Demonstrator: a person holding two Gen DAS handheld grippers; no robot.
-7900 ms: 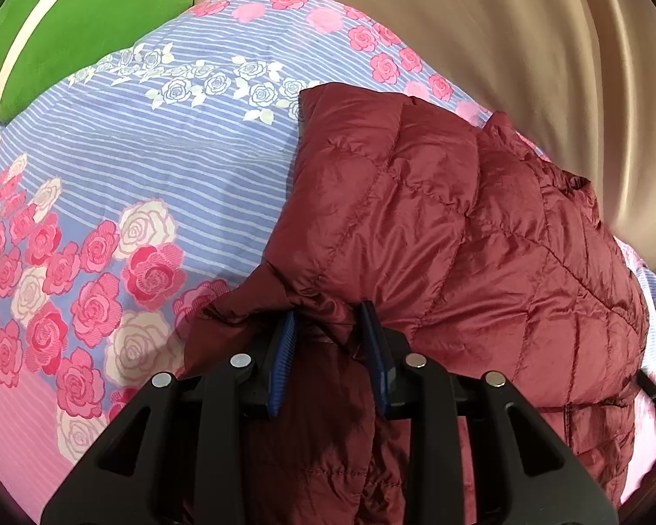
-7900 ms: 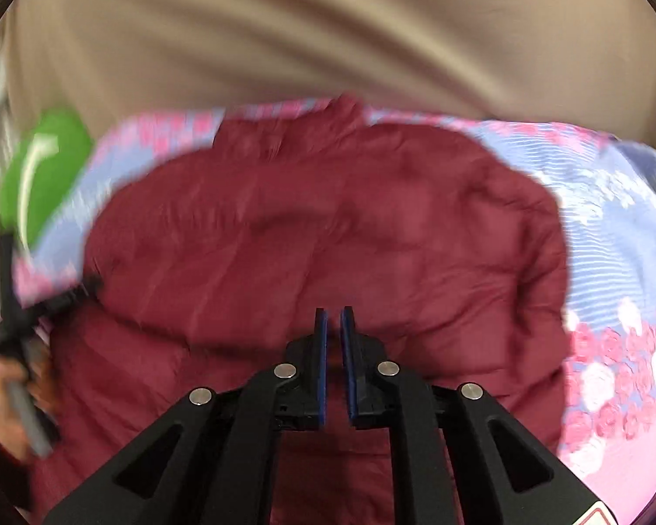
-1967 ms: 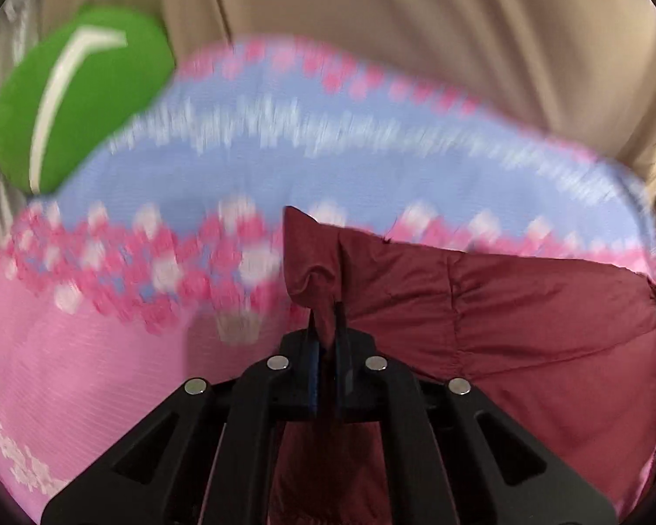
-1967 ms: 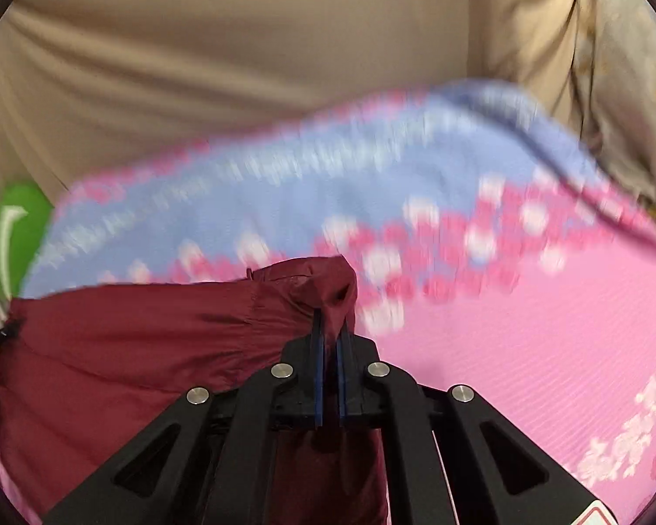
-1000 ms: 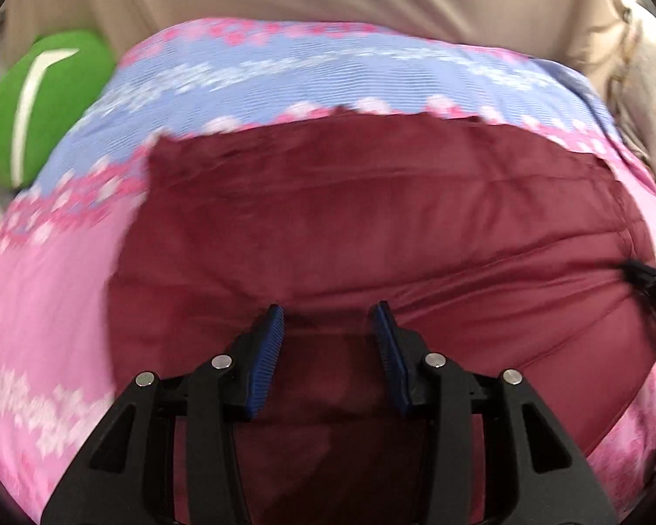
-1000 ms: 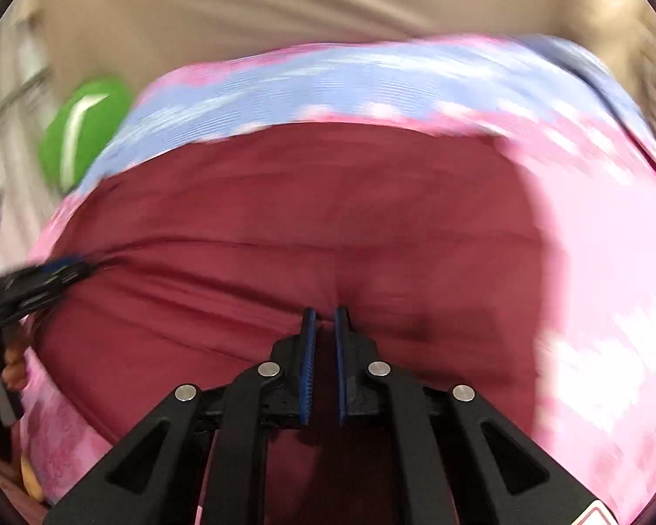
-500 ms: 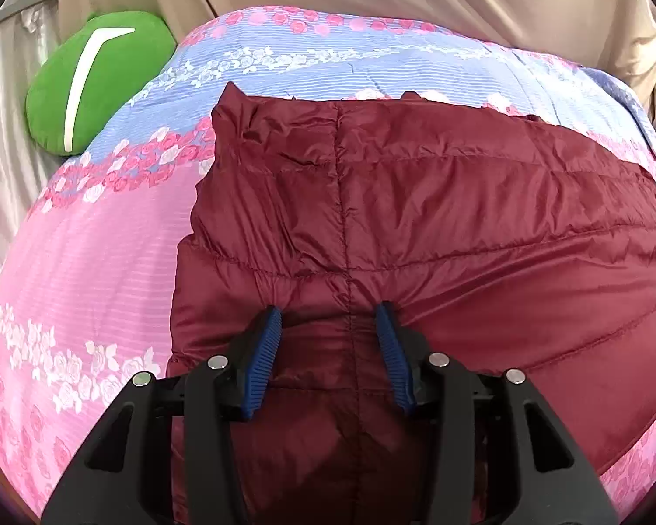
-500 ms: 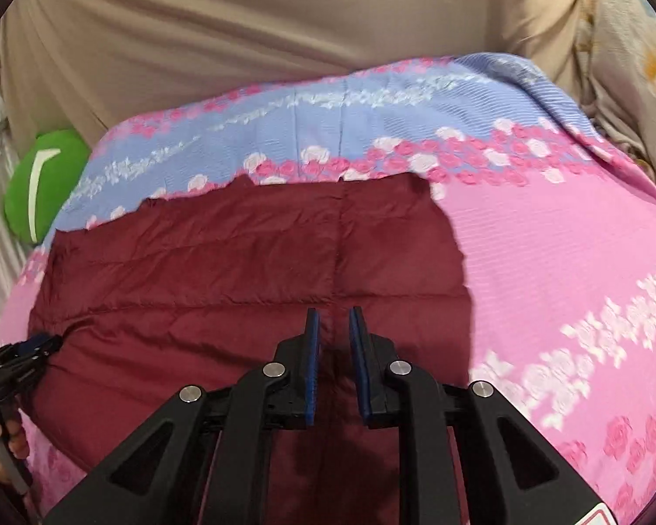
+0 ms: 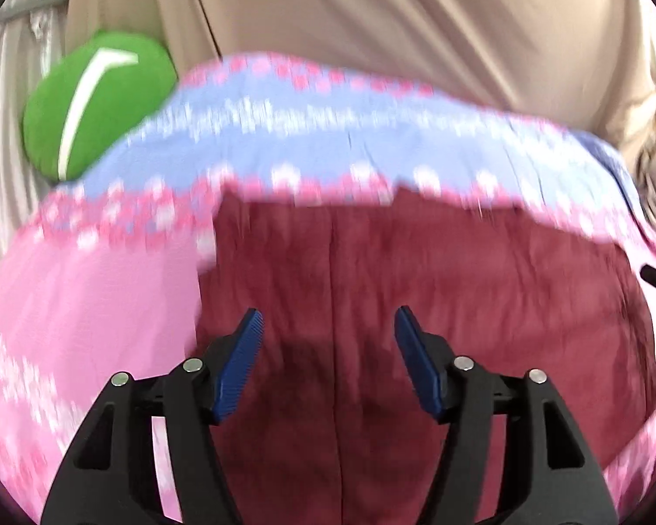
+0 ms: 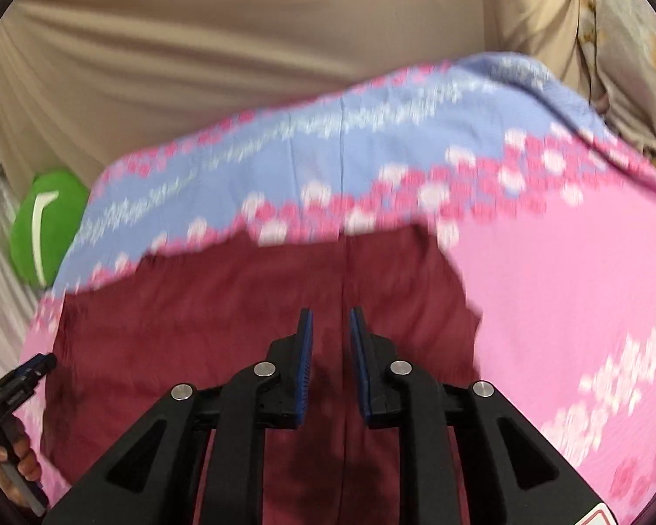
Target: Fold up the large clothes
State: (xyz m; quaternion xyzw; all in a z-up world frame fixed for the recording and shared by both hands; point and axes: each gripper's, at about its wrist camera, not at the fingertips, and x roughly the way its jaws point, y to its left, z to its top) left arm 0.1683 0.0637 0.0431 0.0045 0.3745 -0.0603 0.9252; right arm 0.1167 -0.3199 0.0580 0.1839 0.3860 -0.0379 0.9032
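Observation:
A dark red quilted jacket (image 9: pixel 437 288) lies flat on the bed, folded into a wide rectangle; it also shows in the right wrist view (image 10: pixel 240 315). My left gripper (image 9: pixel 328 337) is wide open and empty above the jacket's left part. My right gripper (image 10: pixel 331 337) is a little open and empty above the jacket's right part. The left gripper also shows at the left edge of the right wrist view (image 10: pixel 19 383). Both views are blurred by motion.
The bed has a pink and blue floral cover (image 9: pixel 87 306), also in the right wrist view (image 10: pixel 568 284). A green cushion (image 9: pixel 96 100) lies at its far left corner. Beige curtains (image 10: pixel 240 43) hang behind the bed.
Both grippers held jacket corners two seconds ago, laid them down and let go. Since half a second ago both have opened wider and drawn back from the jacket.

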